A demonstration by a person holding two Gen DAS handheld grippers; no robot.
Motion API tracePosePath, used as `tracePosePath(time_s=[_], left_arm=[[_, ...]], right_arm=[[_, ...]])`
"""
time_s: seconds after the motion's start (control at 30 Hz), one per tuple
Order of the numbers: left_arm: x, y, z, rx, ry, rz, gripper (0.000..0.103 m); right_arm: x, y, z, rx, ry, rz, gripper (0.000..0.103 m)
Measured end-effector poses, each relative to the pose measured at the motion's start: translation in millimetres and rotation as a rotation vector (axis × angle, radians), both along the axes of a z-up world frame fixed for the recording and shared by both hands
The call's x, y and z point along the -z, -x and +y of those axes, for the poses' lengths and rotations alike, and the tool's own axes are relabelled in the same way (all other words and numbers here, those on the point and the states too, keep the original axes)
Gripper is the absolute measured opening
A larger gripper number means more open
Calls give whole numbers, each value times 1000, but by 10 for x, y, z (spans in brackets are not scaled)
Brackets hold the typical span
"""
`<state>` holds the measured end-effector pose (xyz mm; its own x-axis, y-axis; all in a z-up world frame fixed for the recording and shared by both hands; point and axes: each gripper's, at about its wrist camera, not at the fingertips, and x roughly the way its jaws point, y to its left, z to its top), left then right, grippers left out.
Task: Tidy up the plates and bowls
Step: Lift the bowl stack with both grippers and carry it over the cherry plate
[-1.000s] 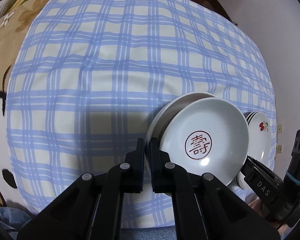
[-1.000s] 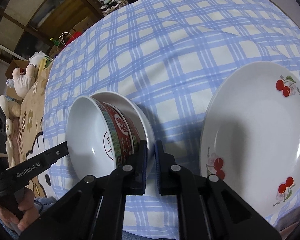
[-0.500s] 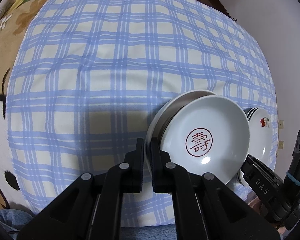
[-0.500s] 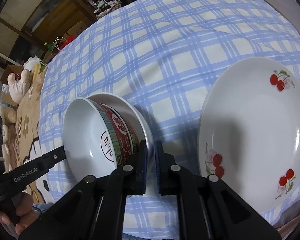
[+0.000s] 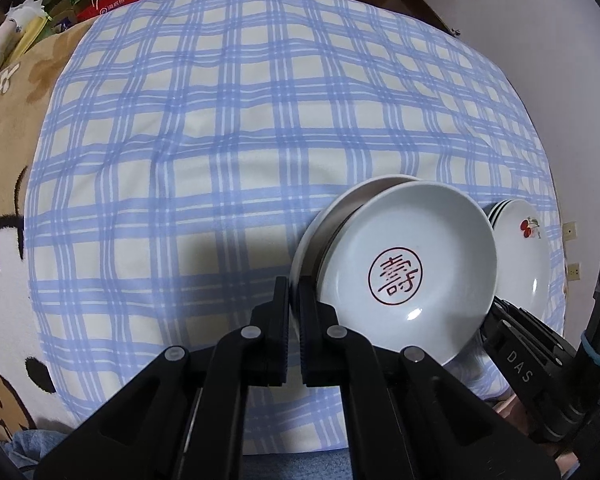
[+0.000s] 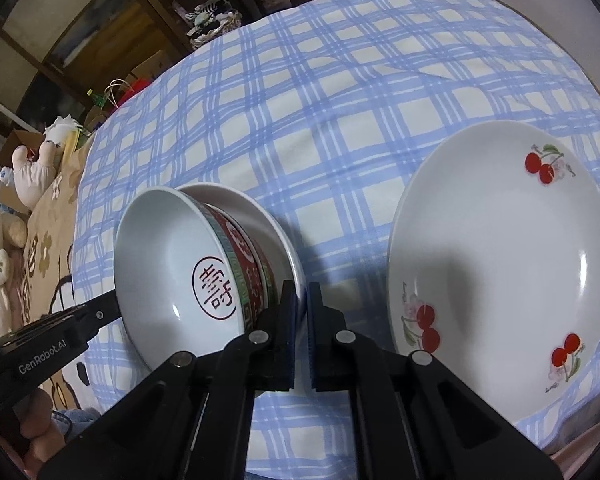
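Bowls (image 5: 408, 276) on a white plate (image 6: 256, 216) sit lower centre; left tongs (image 5: 294, 304) and right tongs (image 6: 303, 312) each pinch the plate's rim, nearly pressed together.

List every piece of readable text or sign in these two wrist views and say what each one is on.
"壽" in a red circle: inside the bowl, also seen in the right wrist view.
"DAS": on the right gripper body.
"GenRobot.AI": on the left gripper body.
Red characters on the bowl's outer band: too distorted to read.
Print on the red shopping bag: too small to read.
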<state>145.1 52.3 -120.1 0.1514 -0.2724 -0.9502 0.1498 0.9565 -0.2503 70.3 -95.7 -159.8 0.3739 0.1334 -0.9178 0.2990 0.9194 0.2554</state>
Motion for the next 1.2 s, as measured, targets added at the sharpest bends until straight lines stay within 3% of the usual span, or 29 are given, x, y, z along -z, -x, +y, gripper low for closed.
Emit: tracePosePath(time_s=[0.77, 1.2], left_arm=[[-297, 129, 54, 7, 65, -52, 2], [-646, 137, -376, 63, 100, -107, 3]], right_arm=[[-323, 128, -154, -7, 12, -43, 7], [-648, 286, -516, 67, 22, -100, 6]])
